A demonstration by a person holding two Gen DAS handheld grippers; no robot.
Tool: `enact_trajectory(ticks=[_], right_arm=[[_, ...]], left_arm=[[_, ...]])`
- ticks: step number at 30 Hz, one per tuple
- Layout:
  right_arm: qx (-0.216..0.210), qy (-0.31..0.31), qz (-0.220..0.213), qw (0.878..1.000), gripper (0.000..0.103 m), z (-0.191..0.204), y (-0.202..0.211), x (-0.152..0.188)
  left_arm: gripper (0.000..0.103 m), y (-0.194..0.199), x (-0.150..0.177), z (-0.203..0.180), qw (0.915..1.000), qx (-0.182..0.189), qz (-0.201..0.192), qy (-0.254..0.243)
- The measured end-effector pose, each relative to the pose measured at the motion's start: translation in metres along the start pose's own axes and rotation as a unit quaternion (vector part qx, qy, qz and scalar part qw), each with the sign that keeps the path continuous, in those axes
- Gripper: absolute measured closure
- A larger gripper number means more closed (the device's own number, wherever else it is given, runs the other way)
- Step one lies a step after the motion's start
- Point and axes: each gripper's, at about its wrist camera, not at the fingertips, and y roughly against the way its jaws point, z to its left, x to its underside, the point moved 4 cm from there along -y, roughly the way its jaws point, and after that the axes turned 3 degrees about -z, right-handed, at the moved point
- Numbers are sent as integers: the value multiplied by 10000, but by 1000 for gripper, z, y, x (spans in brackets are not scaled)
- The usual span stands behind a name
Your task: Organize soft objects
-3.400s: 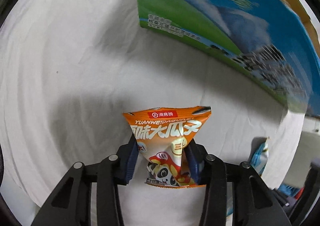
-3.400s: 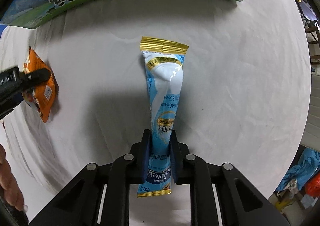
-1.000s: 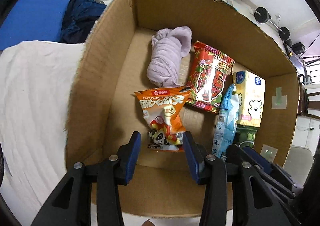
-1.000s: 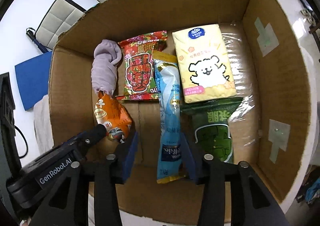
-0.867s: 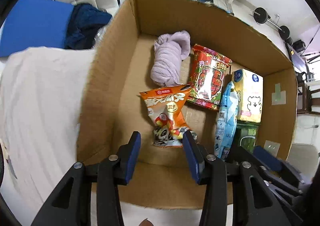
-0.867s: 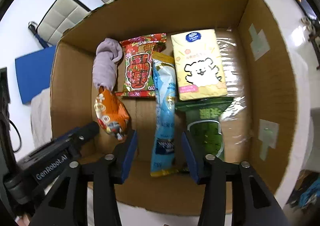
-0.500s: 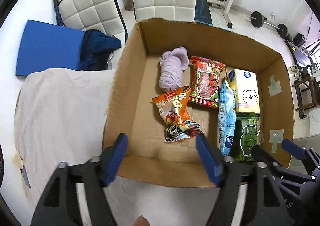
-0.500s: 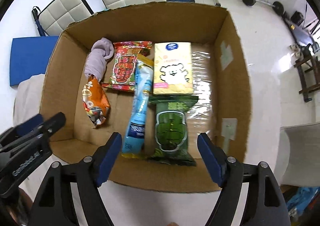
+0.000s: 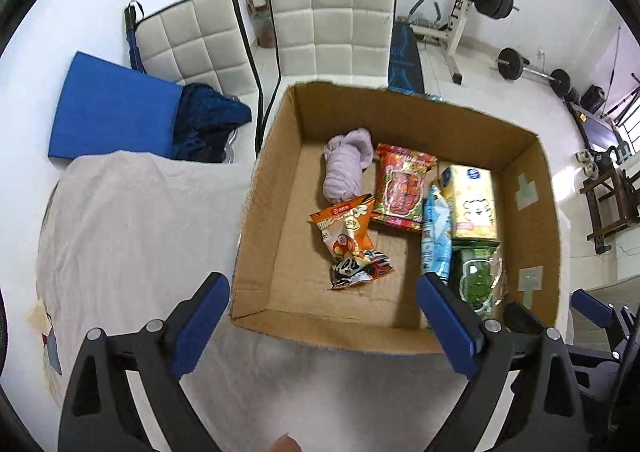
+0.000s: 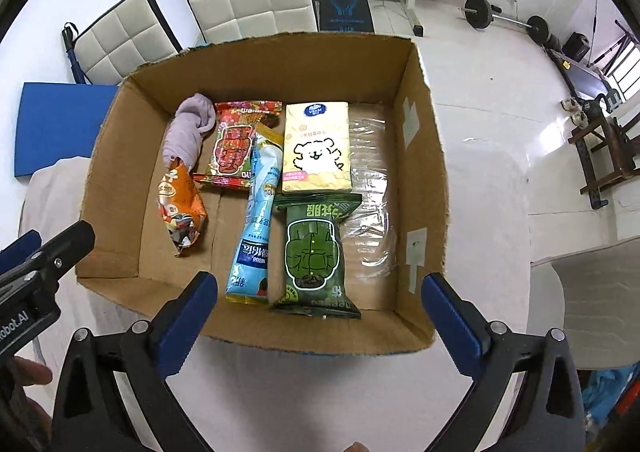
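An open cardboard box [image 9: 260,212] [image 10: 424,156] stands on the white-covered table. Inside lie an orange snack bag [image 9: 350,240] [image 10: 180,208], a long blue packet [image 9: 434,240] [image 10: 258,220], a lilac rolled cloth [image 9: 344,172] [image 10: 188,132], a red snack bag [image 9: 400,188] [image 10: 236,144], a yellow tissue pack [image 9: 472,200] [image 10: 316,148] and a green bag [image 9: 476,276] [image 10: 314,252]. My left gripper [image 9: 324,300] is wide open and empty above the box's near edge. My right gripper [image 10: 320,292] is wide open and empty above the box's near edge.
White cloth [image 9: 132,232] covers the table left of the box. Two white padded chairs [image 9: 332,32] and a blue mat [image 9: 108,108] stand beyond it. Gym weights [image 10: 500,20] lie on the floor at the back right.
Both grippers let go of their packets inside the box, opened wide and pulled up and back. The orange bag and the blue packet now lie on the box floor.
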Motion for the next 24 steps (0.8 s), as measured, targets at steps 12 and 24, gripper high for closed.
enact_trajectory(ticks=[12, 24], right_arm=[[-73, -25, -788, 9969, 0, -10, 115, 38], [-219, 69, -1399, 9899, 0, -11, 250, 108]], left_arm=[[7, 107, 39, -6, 9984, 98, -546, -131], [7, 205, 85, -2, 9961, 361, -790, -169]])
